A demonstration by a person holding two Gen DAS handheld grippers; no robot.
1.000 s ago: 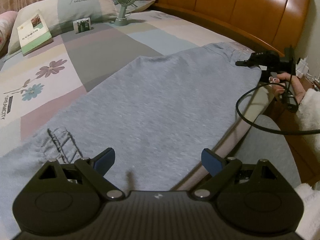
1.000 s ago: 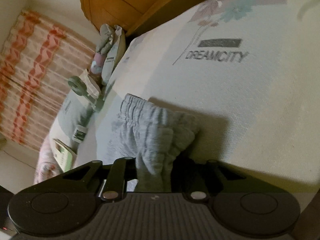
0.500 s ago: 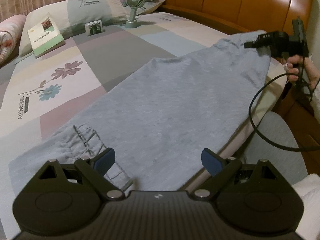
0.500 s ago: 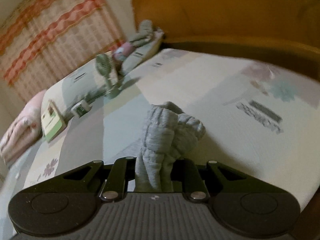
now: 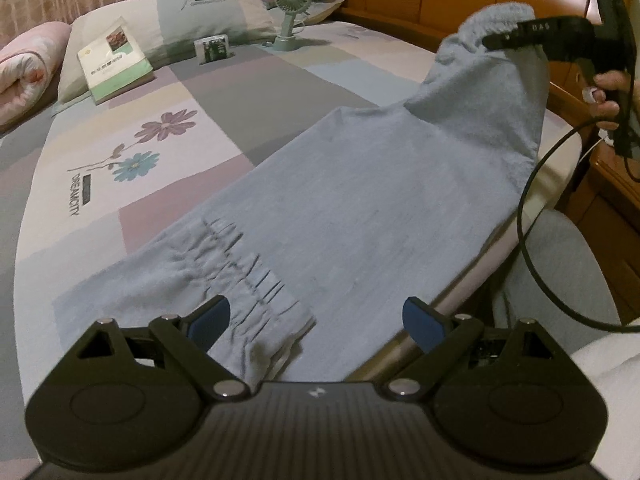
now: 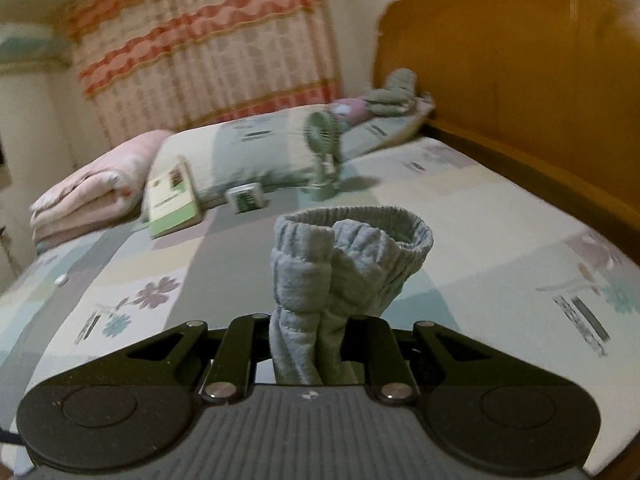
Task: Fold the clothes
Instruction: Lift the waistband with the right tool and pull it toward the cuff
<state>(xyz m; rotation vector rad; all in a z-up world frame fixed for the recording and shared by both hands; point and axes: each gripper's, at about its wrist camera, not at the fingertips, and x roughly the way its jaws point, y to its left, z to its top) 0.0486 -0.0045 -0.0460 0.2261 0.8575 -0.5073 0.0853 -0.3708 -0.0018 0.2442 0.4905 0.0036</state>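
- The bed (image 5: 224, 92) carries everything; its patchwork sheet is soft, so cloth laid on it should stay put rather than slide
- The grey trousers (image 5: 360, 208) lie stretched across the bed along its near edge, one end lifted clear; they look like light, limp knit that will sag and drape, not hold a crease by itself
- The right gripper (image 6: 308, 344) is clamped on a bunched elastic cuff (image 6: 352, 240), a thick, grippy hold that seems unlikely to slip
- The left gripper (image 5: 316, 316) hangs with jaws wide apart over the other gathered end (image 5: 240, 276), holding nothing; that ribbed band looks the surest place to pinch
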